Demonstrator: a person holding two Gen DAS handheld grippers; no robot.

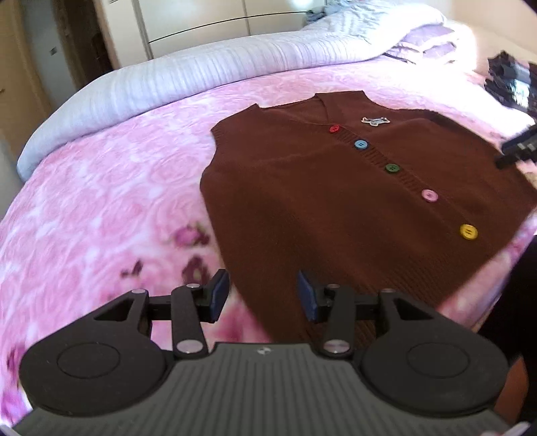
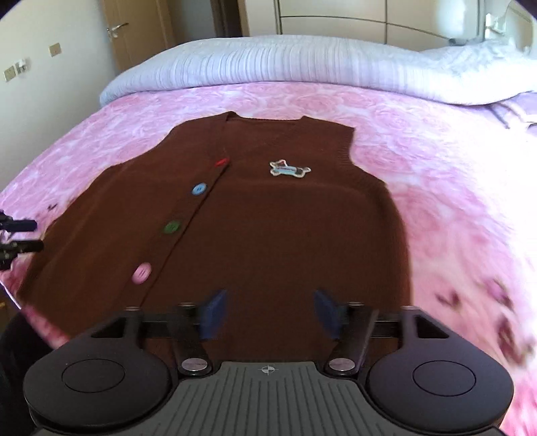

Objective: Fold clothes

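A brown knitted vest [image 1: 319, 187] with coloured buttons and a small patch lies flat, front up, on the pink bed cover; it also shows in the right wrist view [image 2: 275, 228]. My left gripper [image 1: 263, 295] is open and empty, hovering over the vest's lower left hem corner. My right gripper [image 2: 268, 312] is open and empty, above the vest's lower right part. The right gripper's fingers [image 1: 518, 147] show at the right edge of the left wrist view. The left gripper's fingers [image 2: 20, 234] show at the left edge of the right wrist view.
The pink floral bed cover [image 1: 100, 208] surrounds the vest. A pale lilac quilt [image 1: 201, 70] is rolled along the far side of the bed. A dark bundle [image 1: 510, 80] lies at the far right. Wardrobe doors and a room door [image 2: 134, 30] stand behind.
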